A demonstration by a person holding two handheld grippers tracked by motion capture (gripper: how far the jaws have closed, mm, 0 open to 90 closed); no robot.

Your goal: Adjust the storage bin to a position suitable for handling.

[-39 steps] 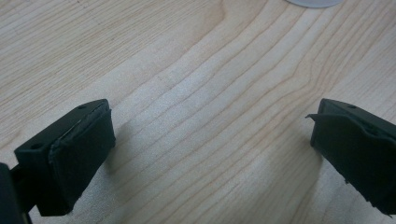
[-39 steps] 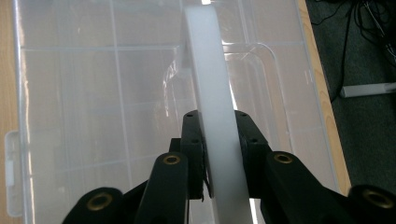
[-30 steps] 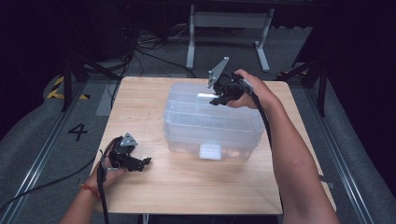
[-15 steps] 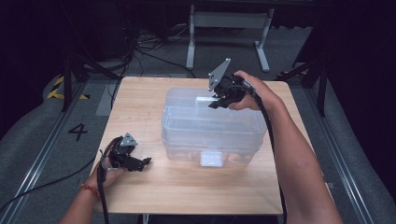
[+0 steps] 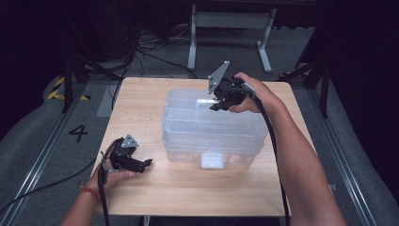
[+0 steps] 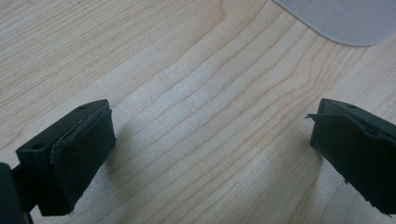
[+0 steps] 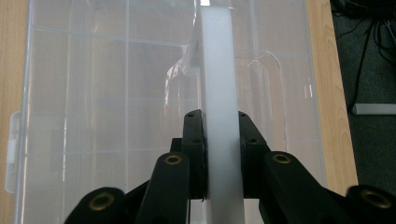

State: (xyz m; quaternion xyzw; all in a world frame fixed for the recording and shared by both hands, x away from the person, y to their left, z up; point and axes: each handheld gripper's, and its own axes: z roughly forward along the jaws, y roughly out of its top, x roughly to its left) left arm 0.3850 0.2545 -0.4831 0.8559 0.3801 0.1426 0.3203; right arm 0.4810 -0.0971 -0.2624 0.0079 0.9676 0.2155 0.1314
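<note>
A clear plastic compartment box (image 5: 211, 127) stands on the middle of the wooden table (image 5: 141, 103), its white latch (image 5: 211, 160) facing the near edge. At the box's far side my right gripper (image 5: 217, 102) is shut on the box's white handle (image 7: 215, 56), which stands on edge between the jaws (image 7: 219, 121) over the divided box (image 7: 93, 93). My left gripper (image 5: 143, 163) rests low on the table at the front left, apart from the box. Its jaws stand wide open (image 6: 210, 144) over bare wood, with a corner of the box (image 6: 341, 18) just ahead.
Beyond the table are a dark floor with cables (image 5: 141, 42), a white metal stand (image 5: 230, 28) at the back, and floor rails (image 5: 42, 155) on the left. Bare wood lies in front of the box and along the table's left side.
The box's near side and latch have shifted a little toward the front edge. My right gripper has come slightly down and nearer with the handle. The left gripper has stayed put.
</note>
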